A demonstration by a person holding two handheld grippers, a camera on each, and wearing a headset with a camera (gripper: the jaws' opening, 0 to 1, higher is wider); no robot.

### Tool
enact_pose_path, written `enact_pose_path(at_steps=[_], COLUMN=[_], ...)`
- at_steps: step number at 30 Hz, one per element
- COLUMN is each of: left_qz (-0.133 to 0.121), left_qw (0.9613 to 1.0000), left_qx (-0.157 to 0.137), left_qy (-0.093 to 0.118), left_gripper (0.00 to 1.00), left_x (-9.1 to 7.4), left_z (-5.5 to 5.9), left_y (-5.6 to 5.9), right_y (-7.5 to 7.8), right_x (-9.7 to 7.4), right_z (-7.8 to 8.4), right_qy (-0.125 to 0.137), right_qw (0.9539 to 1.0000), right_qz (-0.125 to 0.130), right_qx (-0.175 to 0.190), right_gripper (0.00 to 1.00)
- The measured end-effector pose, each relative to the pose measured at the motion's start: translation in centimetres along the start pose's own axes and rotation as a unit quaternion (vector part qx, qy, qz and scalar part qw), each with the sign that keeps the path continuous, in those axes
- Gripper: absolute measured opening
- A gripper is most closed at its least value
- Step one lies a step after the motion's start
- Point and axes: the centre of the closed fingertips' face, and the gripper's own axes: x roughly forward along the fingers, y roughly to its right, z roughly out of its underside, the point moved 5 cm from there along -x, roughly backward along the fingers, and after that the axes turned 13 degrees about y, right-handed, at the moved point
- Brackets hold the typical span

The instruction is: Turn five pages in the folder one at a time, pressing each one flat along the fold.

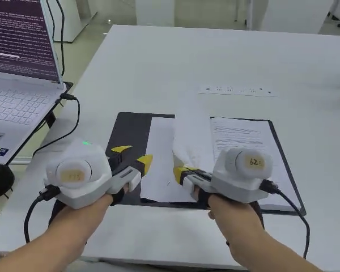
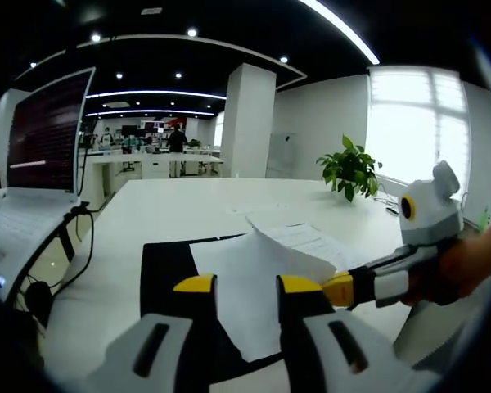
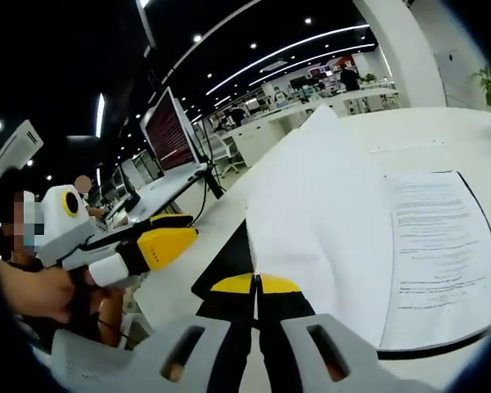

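Near table edge: black folder [image 1: 130,133] lying open and flat, just ahead of both grippers
Table [image 1: 215,62]: white, wide and smooth; a pale strip [image 1: 235,89] lies beyond the folder
Page [image 3: 327,205]: blank white sheet, raised from the folder's middle and curving up over the fold
Printed sheet [image 1: 243,136]: flat on the folder's right half, lines of text facing up
Right gripper [image 3: 256,285]: yellow tips pressed together, pinching the page's lower corner
Left gripper [image 2: 247,284]: yellow tips held apart with a clear gap, nothing between them, above the black cover and the page's near edge
Laptop [image 1: 17,73]: open at the table's left side, screen lit with text; a black cable [image 1: 73,119] runs from its side
Room: open office with white pillar [image 2: 250,123], bright window [image 2: 409,123], potted plant [image 2: 352,168], dark ceiling with strip lights and spotlights, desks far behind
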Motion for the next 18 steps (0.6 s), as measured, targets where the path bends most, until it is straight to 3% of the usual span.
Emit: enact_pose_path(at_steps=[7, 18], left_qz=[-0.007, -0.014], left_qw=[0.9999, 0.9989], left_qx=[-0.007, -0.019], left_qy=[-0.007, -0.041], left_gripper=[0.27, 0.26], left_x=[-0.4, -0.7], left_z=[0.7, 2.9], left_y=[-0.8, -1.6], right_y=[-0.3, 0.5], right_x=[1.6, 3.7], right_z=[2.4, 5.8], right_qy=[-0.037, -0.094], right_qw=[0.9988, 0.9942], right_qz=[-0.004, 0.005], right_qx=[-0.03, -0.051], right_gripper=[0.0, 0.0])
